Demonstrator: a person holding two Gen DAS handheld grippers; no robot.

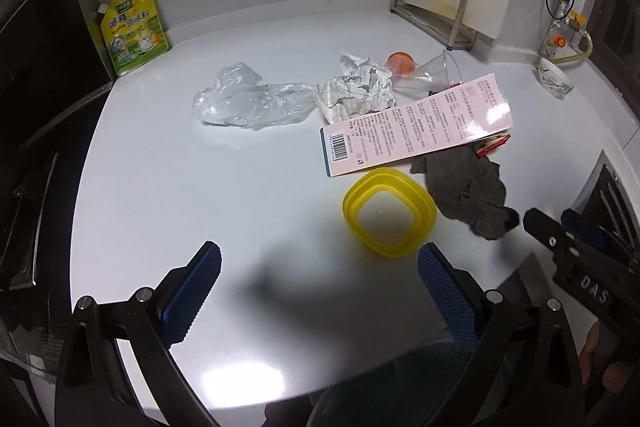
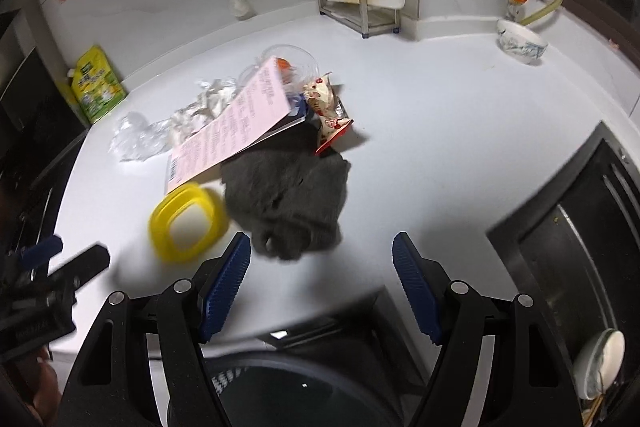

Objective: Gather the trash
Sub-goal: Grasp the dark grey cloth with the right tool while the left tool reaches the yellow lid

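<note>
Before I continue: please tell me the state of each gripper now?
Left gripper: open, holding nothing.
Right gripper: open, holding nothing, near the grey cloth.

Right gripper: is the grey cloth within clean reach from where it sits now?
Probably yes. The right gripper is open, the grey cloth lies just ahead of its fingertips, and only the cloth's far edge is under the pink card.

Two black-framed grippers — left gripper (image 1: 320, 269), right gripper (image 2: 322, 263) — ribbed blue pads, silver screws, "DAS" lettering.
</note>
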